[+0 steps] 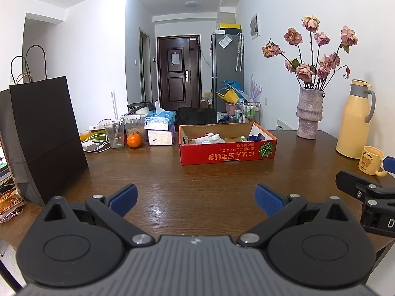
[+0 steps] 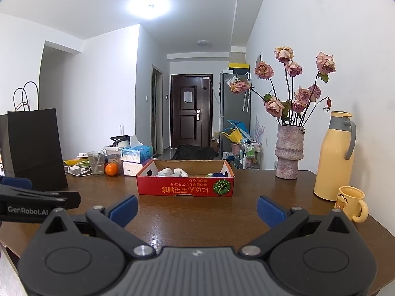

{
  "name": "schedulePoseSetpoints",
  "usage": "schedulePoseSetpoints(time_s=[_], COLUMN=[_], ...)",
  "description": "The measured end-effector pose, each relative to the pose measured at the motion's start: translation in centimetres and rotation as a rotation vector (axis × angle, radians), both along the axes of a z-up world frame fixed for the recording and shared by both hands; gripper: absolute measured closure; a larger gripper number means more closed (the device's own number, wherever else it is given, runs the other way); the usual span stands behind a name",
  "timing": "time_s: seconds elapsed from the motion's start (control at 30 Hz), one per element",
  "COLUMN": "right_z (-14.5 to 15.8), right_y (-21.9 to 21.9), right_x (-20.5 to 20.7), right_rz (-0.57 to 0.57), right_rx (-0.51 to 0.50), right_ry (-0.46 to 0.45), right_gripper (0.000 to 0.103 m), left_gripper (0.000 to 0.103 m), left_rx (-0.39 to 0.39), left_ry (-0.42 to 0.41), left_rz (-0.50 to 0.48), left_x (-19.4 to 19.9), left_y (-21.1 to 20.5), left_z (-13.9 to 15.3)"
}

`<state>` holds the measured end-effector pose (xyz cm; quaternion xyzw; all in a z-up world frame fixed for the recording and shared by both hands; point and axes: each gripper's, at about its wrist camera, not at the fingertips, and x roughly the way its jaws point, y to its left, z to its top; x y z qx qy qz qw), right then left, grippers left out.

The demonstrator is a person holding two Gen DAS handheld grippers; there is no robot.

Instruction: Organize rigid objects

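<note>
Both grippers hover low over the near edge of the bench (image 1: 197,172), jaws spread wide and empty: the left gripper (image 1: 196,198) and right gripper (image 2: 197,208) side by side. The red cardboard box (image 2: 185,188) sits mid-bench, well apart from both, holding small white and blue items (image 2: 172,172), probably plastic bottles or caps, though they are too small to tell. They look light, stiff and smooth, so a grip across the narrow body seems best. The box front carries upside-down East Asian print beside a green pumpkin picture; the left gripper's side reads "GenRobot.AI".
</note>
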<state>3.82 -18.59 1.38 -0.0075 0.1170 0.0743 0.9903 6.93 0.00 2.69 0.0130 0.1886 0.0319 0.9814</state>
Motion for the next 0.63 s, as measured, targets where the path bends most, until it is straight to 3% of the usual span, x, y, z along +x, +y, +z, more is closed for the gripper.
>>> schedulePoseSetpoints(time_s=[0.63], right_z=[-0.43], right_y=[-0.02], right_x=[0.82], right_rz=[-0.003], right_rx=[-0.004], right_ry=[0.016], right_gripper=[0.000], left_gripper=[0.000], left_rx=[-0.025], left_ry=[0.008], left_rz=[-0.011], left_x=[0.54], left_y=[0.42], left_z=[-0.62])
